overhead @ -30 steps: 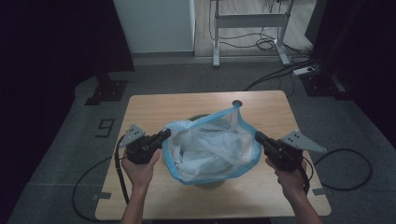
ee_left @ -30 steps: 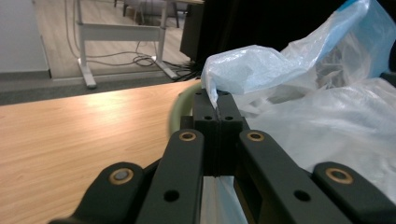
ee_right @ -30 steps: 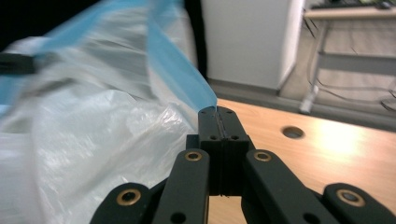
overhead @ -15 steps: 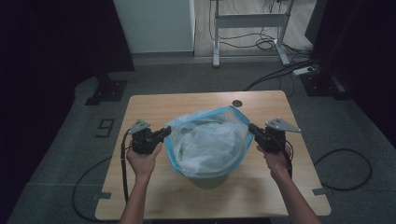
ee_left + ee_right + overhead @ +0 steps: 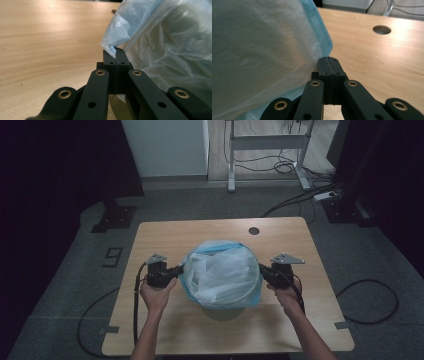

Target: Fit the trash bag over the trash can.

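Observation:
A translucent pale-blue plastic bag [image 5: 222, 272] is spread over a round grey bin [image 5: 223, 311] on the wooden table [image 5: 200, 232]. My left gripper [image 5: 177, 271] sits at the bag's left edge, jaws shut on a fold of its rim [image 5: 111, 47]. My right gripper [image 5: 264, 272] sits at the bag's right edge, jaws shut on the blue hem [image 5: 327, 51]. The bag [image 5: 170, 42] billows to the right of the left jaws, and the bag [image 5: 262, 50] swells to the left of the right jaws. Most of the bin is hidden under the bag.
A round cable hole [image 5: 254, 230] lies in the table near its far edge, also the hole [image 5: 382, 29] ahead of the right jaws. Cables trail from both grippers over the table edges. A desk frame [image 5: 267, 150] stands on the floor beyond.
Both grippers came down and moved away from me with the bag's rim, from in front of the bin to its two sides. The bag now sits lower and rounder over the bin.

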`<state>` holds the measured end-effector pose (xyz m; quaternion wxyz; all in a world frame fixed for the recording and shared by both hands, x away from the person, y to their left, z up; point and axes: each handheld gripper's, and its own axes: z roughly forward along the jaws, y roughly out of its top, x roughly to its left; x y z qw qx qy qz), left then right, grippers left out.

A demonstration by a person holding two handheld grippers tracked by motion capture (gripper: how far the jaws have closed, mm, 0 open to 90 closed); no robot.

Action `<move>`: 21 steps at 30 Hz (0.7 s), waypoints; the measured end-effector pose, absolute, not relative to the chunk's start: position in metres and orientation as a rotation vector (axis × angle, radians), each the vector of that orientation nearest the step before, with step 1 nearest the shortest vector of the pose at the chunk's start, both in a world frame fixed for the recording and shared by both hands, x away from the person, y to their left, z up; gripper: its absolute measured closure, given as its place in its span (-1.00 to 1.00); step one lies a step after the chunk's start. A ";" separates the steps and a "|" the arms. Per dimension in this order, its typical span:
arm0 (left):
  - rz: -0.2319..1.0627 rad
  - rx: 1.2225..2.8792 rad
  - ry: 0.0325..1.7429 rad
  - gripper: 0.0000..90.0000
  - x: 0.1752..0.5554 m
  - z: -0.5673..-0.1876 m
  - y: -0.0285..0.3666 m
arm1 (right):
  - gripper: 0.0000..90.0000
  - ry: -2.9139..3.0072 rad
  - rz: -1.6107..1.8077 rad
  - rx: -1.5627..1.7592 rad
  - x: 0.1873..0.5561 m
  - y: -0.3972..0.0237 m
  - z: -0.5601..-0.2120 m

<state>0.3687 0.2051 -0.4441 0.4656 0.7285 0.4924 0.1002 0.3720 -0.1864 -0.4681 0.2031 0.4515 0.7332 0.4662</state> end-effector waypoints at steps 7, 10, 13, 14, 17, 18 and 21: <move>0.171 1.829 1.244 0.99 0.372 -0.459 0.203 | 0.96 2.108 1.292 1.267 0.371 -0.181 -0.480; 0.153 1.851 1.262 0.99 0.374 -0.463 0.202 | 0.96 2.123 1.274 1.271 0.371 -0.180 -0.480; 0.149 1.870 1.267 0.99 0.372 -0.467 0.203 | 0.96 2.137 1.241 1.283 0.373 -0.180 -0.481; 0.152 1.871 1.267 0.99 0.371 -0.468 0.203 | 0.96 2.137 1.237 1.285 0.373 -0.181 -0.482; 0.152 1.868 1.265 0.99 0.366 -0.471 0.207 | 0.96 2.137 1.237 1.290 0.372 -0.182 -0.485; 0.153 1.868 1.262 0.99 0.364 -0.473 0.209 | 0.95 2.132 1.232 1.301 0.370 -0.186 -0.489; 0.169 1.862 1.247 0.99 0.357 -0.476 0.212 | 0.95 2.110 1.246 1.301 0.366 -0.191 -0.493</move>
